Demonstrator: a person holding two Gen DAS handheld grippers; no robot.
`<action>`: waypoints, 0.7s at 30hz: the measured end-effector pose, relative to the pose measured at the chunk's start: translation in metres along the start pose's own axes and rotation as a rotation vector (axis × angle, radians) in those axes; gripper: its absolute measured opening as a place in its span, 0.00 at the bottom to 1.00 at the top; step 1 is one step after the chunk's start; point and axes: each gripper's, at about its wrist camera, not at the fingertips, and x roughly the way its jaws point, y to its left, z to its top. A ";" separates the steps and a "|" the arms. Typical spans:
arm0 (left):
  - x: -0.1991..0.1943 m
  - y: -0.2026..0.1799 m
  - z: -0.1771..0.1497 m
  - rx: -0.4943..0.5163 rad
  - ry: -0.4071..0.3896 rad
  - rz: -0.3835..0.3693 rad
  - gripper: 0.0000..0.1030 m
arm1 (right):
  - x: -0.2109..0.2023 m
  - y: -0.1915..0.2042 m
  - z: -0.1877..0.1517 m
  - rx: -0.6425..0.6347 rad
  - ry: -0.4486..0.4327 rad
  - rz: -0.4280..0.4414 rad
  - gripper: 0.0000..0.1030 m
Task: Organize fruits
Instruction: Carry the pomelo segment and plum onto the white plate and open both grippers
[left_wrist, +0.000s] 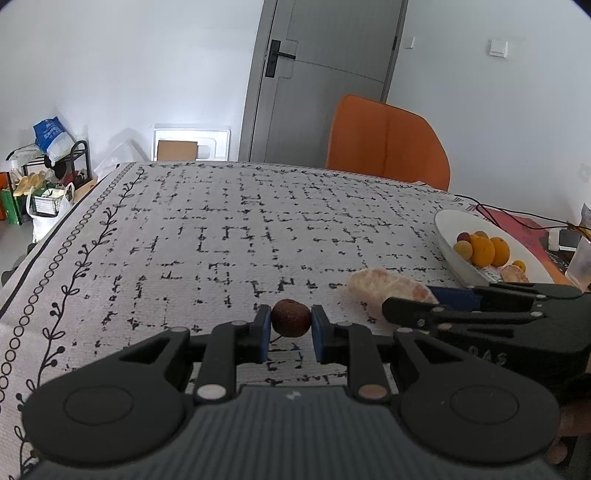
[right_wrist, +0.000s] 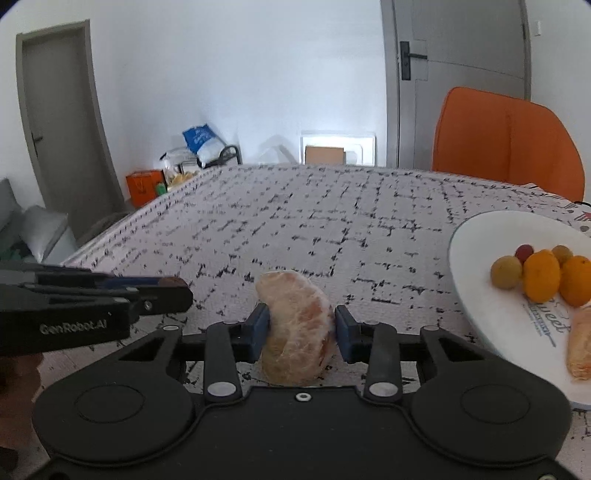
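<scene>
The left gripper (left_wrist: 291, 325) sits low over the white cloth-covered table w/ black dash print (left_wrist: 221, 229), its blue pads clamped on a small, round, dark reddish-brown fruit (left_wrist: 290, 318) — both pads touch the fruit's sides. From that camera the shallow white oval plate (left_wrist: 448, 243) lies at approx. 2 o'clock, holding several orange and yellow round fruits.

Further right, the right gripper (right_wrist: 301, 328) has its blue pads either side of a pale pink peeled citrus segment (right_wrist: 297, 325), crescent-shaped, membrane still on. The left pad touches it; a thin gap seems to show at the right pad, so a full clamp can't be confirmed. In that view the plate is at approx. 3 o'clock, near but apart, w/ another peeled piece (right_wrist: 580, 347) already on it.

Judged step: carrying both pieces to the plate. To do it well, the right claw should squeeze gently — the segment looks soft and would likely bruise or tear. Lift clear of the cloth first, then swing toward 3 o'clock. The two grippers are close together, so one should prob. go first. Lower onto a bare patch of plate before letting go, so the round fruit doesn't roll off.
</scene>
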 end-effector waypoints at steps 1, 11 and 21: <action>-0.001 -0.002 0.001 0.004 -0.005 -0.001 0.21 | -0.004 -0.002 0.001 0.009 -0.013 -0.002 0.35; -0.002 -0.026 0.010 0.040 -0.032 -0.030 0.21 | -0.038 -0.026 0.005 0.067 -0.101 -0.048 0.35; 0.001 -0.061 0.020 0.107 -0.053 -0.068 0.21 | -0.063 -0.059 0.004 0.124 -0.160 -0.112 0.35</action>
